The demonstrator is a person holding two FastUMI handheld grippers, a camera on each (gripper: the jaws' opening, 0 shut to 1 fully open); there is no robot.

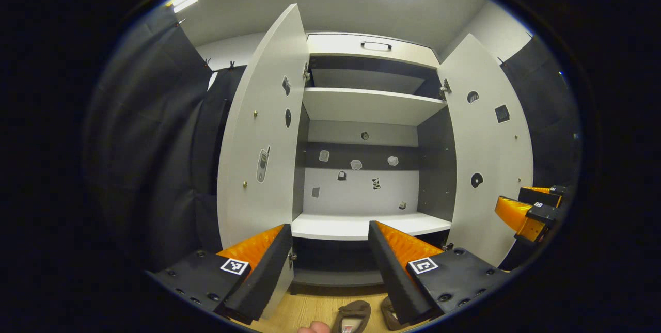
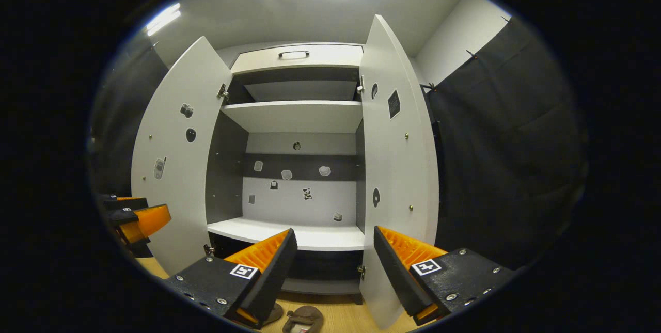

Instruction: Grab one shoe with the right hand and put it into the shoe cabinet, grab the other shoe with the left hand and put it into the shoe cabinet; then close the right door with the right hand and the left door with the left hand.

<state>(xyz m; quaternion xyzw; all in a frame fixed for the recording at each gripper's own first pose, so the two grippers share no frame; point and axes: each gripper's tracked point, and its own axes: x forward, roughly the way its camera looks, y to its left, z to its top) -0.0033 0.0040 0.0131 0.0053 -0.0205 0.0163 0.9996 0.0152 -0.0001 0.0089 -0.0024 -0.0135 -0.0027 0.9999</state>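
The white shoe cabinet (image 1: 369, 46) stands ahead with its left door (image 1: 263, 131) and right door (image 1: 490, 152) both swung wide. Two brown shoes lie on the wooden floor in front of it: one (image 1: 353, 315) between my left gripper's fingers' line of sight, the other (image 1: 390, 312) partly hidden behind a finger. My left gripper (image 1: 330, 227) is open and holds nothing, well above the shoes. In the right gripper view the cabinet (image 2: 294, 57) faces me, both shoes (image 2: 303, 318) (image 2: 273, 312) lie low down, and my right gripper (image 2: 334, 231) is open and holds nothing.
Inside are a lower shelf (image 1: 361, 224) and an upper shelf (image 1: 369, 106), both bare, with small stickers on the back panel. The right gripper (image 1: 521, 201) shows beside the right door; the left gripper (image 2: 139, 209) shows beside the left door (image 2: 175, 168). Black cloth hangs on both sides. A fingertip (image 1: 314, 328) shows low down.
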